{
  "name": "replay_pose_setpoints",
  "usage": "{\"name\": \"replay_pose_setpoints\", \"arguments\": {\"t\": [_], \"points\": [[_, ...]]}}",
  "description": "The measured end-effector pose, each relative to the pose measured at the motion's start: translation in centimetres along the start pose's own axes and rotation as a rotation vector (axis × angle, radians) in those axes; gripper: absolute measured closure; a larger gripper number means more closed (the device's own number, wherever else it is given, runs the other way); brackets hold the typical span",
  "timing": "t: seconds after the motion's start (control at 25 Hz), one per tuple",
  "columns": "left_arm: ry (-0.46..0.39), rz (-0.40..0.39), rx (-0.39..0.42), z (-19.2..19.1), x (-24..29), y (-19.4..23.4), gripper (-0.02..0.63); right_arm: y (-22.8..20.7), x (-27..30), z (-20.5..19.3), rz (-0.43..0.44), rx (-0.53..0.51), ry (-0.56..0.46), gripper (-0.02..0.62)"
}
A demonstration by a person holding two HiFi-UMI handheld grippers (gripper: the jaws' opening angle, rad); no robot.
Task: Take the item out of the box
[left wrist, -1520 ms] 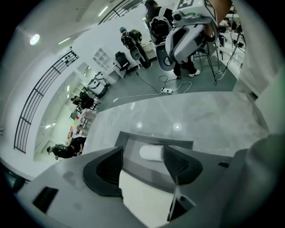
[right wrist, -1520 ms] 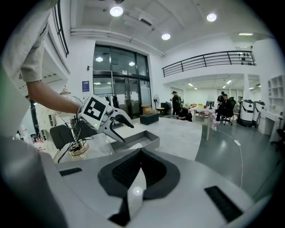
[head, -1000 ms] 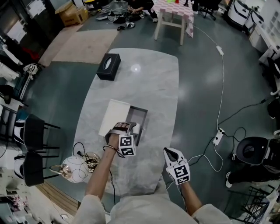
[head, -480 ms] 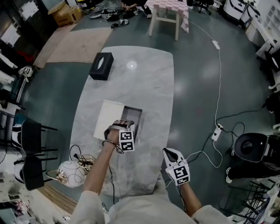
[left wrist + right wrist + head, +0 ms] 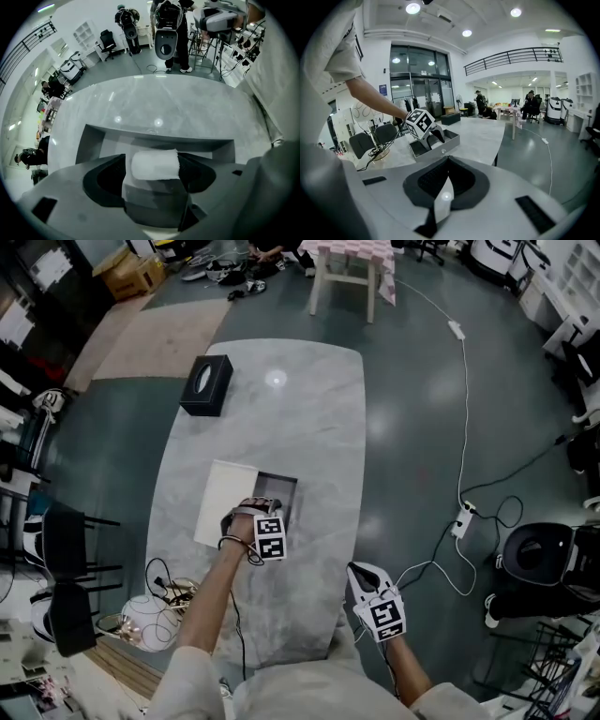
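Right now the left gripper (image 5: 263, 509) is down at the open grey box (image 5: 286, 486), and its fingers (image 5: 105, 176) are closed snugly on a small white item (image 5: 154, 165), one dark pad against each side. From where I stand the item looks to be at the near end of the box, over or just inside it; I cannot tell whether it has cleared the rim. To do this step well, I would say the hold should stay as firm as it is and the lift should go straight up, since the box walls stand close on either side and a sideways pull could catch the item on an edge or drag the light box across the tabletop (image 5: 300, 409). The right gripper (image 5: 362, 574) hangs off the near edge of the tabletop, well apart from the box, with its fingers (image 5: 429, 180) pressed together on nothing, so it is not steadying anything. The rest of the box floor looks bare. Its white lid (image 5: 223, 517) lies flat just beside it on the left. A black tissue box (image 5: 206, 385) sits farther up the tabletop; what is in it I cannot make out.
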State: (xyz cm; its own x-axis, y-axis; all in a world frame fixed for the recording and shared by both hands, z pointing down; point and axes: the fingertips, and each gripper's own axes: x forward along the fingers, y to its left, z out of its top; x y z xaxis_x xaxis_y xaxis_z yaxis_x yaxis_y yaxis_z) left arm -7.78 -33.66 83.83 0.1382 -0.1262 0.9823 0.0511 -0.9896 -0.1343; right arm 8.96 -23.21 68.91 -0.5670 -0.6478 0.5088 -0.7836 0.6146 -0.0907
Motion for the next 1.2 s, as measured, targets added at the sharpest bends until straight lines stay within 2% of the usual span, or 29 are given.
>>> {"name": "replay_pose_setpoints", "arguments": {"t": [0.44,0.76,1.2], "points": [[0.021,-0.076,0.003,-0.1,1.0,-0.6,0.295,-0.1,0.1,-0.1,0.003,0.01,0.014,0.594],[0.014,-0.068,0.021,-0.1,1.2,-0.7,0.3,0.2,0.3,0.0,0.009,0.007,0.014,0.594],[0.004,-0.043,0.001,-0.3,0.6,-0.8,0.304,0.2,-0.4,-0.5,0.002,0.004,0.021,0.594]]}}
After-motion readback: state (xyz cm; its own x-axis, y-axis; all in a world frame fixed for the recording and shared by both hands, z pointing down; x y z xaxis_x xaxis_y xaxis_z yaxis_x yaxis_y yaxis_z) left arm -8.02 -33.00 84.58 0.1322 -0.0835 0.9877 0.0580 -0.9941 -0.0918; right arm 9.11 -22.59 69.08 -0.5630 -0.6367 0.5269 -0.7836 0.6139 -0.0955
